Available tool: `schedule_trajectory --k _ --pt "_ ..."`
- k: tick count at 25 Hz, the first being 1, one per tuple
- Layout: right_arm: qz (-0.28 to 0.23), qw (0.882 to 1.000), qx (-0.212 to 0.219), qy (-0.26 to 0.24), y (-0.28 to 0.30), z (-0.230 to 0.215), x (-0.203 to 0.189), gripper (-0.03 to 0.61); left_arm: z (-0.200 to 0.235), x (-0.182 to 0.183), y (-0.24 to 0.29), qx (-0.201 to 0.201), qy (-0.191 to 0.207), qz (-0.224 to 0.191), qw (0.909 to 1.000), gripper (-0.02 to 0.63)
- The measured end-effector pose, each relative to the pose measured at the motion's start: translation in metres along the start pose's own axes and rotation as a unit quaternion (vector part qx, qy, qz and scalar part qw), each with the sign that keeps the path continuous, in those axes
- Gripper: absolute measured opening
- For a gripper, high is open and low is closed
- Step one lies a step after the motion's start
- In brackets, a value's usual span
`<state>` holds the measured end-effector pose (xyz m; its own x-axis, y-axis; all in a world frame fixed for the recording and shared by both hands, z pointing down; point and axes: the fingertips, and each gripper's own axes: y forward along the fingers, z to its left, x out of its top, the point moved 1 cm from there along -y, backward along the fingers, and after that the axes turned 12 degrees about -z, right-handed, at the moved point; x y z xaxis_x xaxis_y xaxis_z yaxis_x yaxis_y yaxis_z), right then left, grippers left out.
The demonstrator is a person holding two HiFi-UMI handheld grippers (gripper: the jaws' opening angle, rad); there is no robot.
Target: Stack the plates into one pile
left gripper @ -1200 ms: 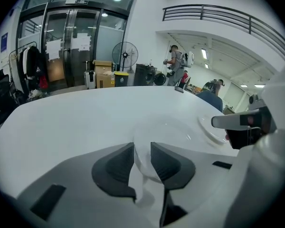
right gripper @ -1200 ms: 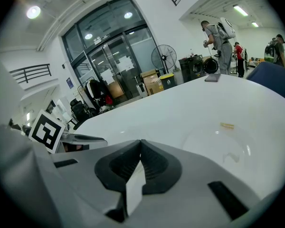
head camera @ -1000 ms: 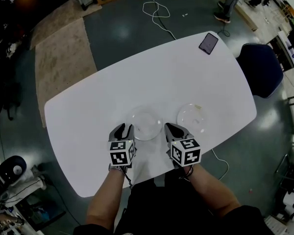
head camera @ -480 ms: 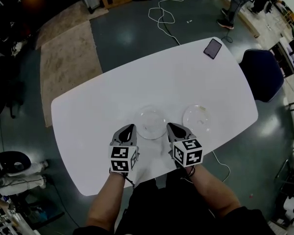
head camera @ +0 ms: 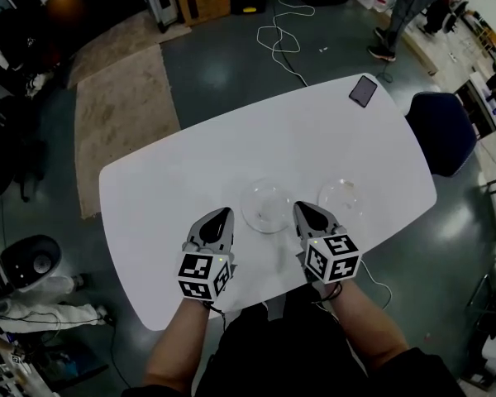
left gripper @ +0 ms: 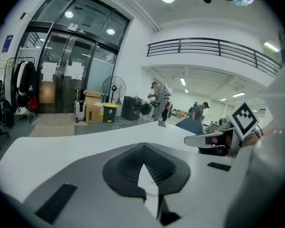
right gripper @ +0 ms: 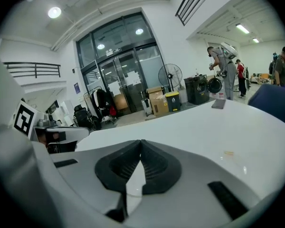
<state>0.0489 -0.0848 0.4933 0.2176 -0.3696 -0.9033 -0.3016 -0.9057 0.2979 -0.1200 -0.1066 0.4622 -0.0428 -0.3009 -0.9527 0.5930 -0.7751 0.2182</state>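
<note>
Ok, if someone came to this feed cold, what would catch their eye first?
Probably the left gripper and the right gripper, both shut and empty, held over the near side of the white table. Just beyond their tips lie two clear plates, the left plate and the right plate, side by side, apart and not yet stacked. A dark phone sits alone at the far right corner.

L hand-held gripper [head camera: 222,214] jaws went shut, empty; it & R hand-held gripper [head camera: 301,208] lifted off table [head camera: 174,188].
</note>
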Motion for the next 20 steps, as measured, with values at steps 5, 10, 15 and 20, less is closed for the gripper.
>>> schedule_trajectory --k 5,10,15,20 --pt "-0.044 0.999 -0.001 -0.023 -0.018 0.015 0.032 0.017 -0.004 0.025 -0.017 -0.017 0.003 -0.032 0.9993 0.017" --pt "-0.074 0.997 -0.009 -0.031 -0.038 0.025 0.048 0.017 -0.015 0.036 -0.029 -0.043 0.015 -0.048 0.9978 0.018" --pt "-0.099 0.994 -0.031 -0.03 -0.064 0.021 0.05 0.02 -0.035 0.038 -0.037 -0.078 0.028 -0.061 0.9947 0.021" --pt "-0.113 0.991 -0.058 -0.033 -0.089 0.014 0.054 0.125 -0.057 0.045 -0.042 -0.108 0.031 -0.069 0.9913 0.157"
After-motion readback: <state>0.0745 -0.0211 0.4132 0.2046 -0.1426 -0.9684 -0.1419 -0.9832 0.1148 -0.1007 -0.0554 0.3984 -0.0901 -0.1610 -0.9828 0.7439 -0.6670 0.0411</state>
